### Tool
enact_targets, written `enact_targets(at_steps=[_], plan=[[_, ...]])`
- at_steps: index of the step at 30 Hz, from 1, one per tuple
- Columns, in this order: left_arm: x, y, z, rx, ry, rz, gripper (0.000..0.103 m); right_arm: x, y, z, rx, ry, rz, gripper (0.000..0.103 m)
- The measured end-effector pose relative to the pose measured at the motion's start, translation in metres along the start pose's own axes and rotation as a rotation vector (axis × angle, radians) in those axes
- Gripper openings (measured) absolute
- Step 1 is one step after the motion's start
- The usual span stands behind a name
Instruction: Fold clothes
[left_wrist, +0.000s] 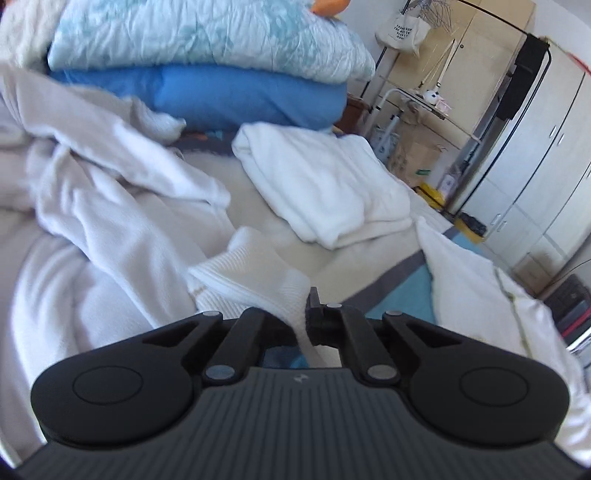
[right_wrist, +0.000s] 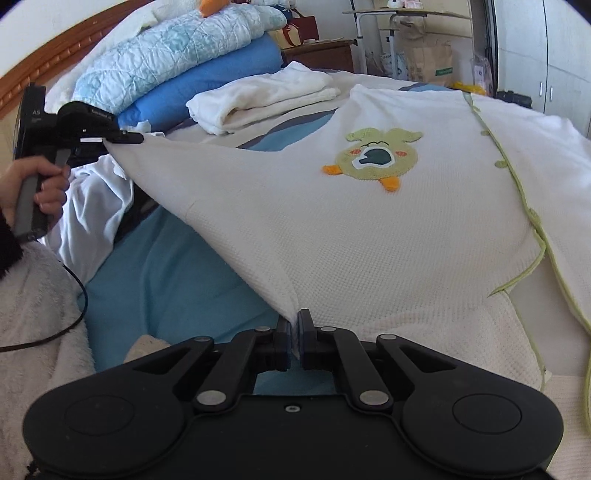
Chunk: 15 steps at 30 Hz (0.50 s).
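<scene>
A cream waffle-knit cardigan (right_wrist: 332, 229) with a green duck patch (right_wrist: 376, 157) and green trim lies spread on the bed. My right gripper (right_wrist: 294, 325) is shut on its near edge. My left gripper (right_wrist: 129, 138) is shut on the cuff of its sleeve at the far left and holds the cloth taut and raised between the two. In the left wrist view the left gripper (left_wrist: 304, 306) pinches the ribbed cuff (left_wrist: 251, 269), and the garment's body (left_wrist: 480, 295) hangs to the right.
A folded white garment (right_wrist: 266, 96) lies at the back of the bed; it also shows in the left wrist view (left_wrist: 325, 184). Stacked blue quilts (right_wrist: 192, 66) sit behind. Loose white clothes (left_wrist: 92, 192) pile at the left. Wardrobes (left_wrist: 535, 184) stand right.
</scene>
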<state>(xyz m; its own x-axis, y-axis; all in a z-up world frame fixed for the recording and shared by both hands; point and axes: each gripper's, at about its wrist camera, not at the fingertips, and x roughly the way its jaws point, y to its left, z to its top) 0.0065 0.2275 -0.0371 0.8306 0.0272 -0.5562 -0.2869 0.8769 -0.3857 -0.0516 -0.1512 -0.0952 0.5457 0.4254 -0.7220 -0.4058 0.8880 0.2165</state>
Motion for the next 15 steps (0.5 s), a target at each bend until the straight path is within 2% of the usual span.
enact_targets(at_steps=[2,6,8,10,11,12,14,15], plan=[[-0.003,-0.01,-0.001,0.033,-0.023,-0.029,0.002,0.006,0.002,-0.001,-0.005,0.016,-0.034,0.006],[-0.023,-0.061,-0.003,0.117,-0.098,-0.282,0.002,0.01,0.008,-0.002,-0.029,0.023,-0.076,0.008],[-0.028,-0.095,-0.008,0.133,-0.074,-0.476,0.002,0.004,0.0,0.0,0.007,0.011,-0.04,0.011],[-0.018,-0.133,-0.021,0.165,0.065,-0.648,0.004,-0.005,-0.012,0.003,0.068,-0.011,-0.04,0.012],[-0.011,-0.152,-0.031,0.189,0.147,-0.724,0.007,-0.011,-0.018,0.004,0.1,-0.023,-0.046,0.014],[0.0,-0.174,-0.048,0.252,0.264,-0.756,0.016,-0.016,-0.024,0.005,0.13,-0.035,-0.052,0.016],[0.021,-0.215,-0.087,0.456,0.49,-0.714,0.022,-0.026,-0.034,0.006,0.179,-0.051,-0.059,0.015],[0.026,-0.229,-0.101,0.575,0.543,-0.672,0.022,-0.03,-0.036,0.006,0.194,-0.052,-0.058,0.015]])
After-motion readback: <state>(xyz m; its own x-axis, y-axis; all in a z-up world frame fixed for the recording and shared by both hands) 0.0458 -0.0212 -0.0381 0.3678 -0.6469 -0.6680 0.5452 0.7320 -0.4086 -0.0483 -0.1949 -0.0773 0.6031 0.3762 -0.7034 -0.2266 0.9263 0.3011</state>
